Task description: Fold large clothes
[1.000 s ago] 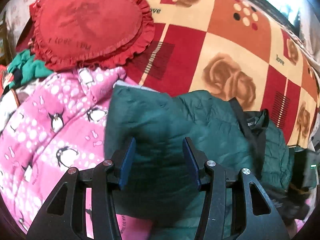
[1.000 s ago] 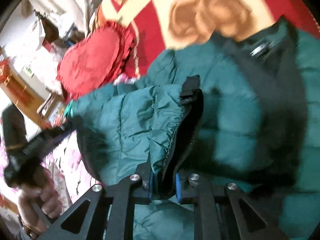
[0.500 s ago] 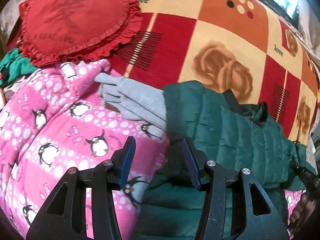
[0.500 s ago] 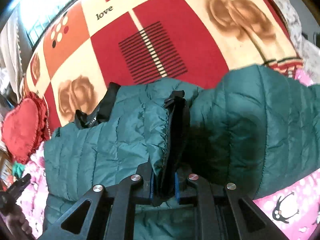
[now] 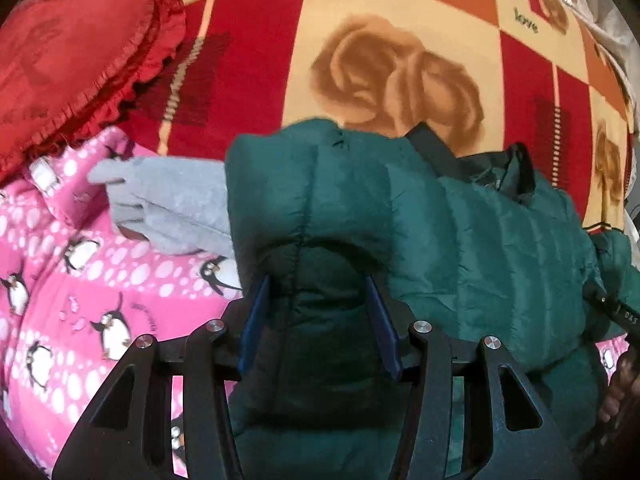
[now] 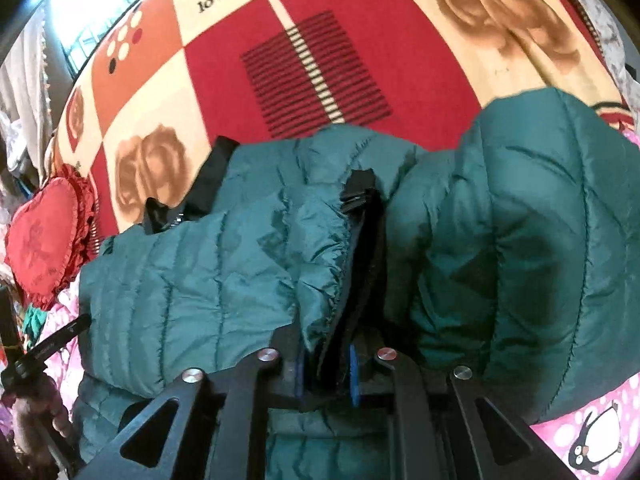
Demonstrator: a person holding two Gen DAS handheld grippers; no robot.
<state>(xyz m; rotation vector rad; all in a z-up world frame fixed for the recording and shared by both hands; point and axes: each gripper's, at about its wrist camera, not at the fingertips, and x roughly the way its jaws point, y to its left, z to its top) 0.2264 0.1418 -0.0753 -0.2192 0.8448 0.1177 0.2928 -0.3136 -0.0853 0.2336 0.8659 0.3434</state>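
A dark green puffer jacket (image 5: 460, 232) lies bunched on the bed, its black collar toward the rose blanket. My left gripper (image 5: 318, 320) is open, and a thick fold of the jacket bulges up between its blue pads (image 5: 254, 320). Whether those pads touch the fold I cannot tell. In the right wrist view the jacket (image 6: 200, 280) fills the middle. My right gripper (image 6: 326, 368) is shut on a gathered, black-lined edge of the jacket, which stands up out of the jaws.
A red, orange and cream rose blanket (image 5: 400, 20) covers the bed beyond the jacket. A pink penguin blanket (image 5: 80, 300) lies at the left, with a grey garment (image 5: 172, 200) on it. A red heart cushion (image 5: 68, 60) sits far left. A hand (image 6: 28, 420) shows at the lower left.
My left gripper moved from over the pink blanket onto the jacket's left end, with a fold now between its fingers. My right gripper carried the black-lined edge across the jacket, still shut on it.
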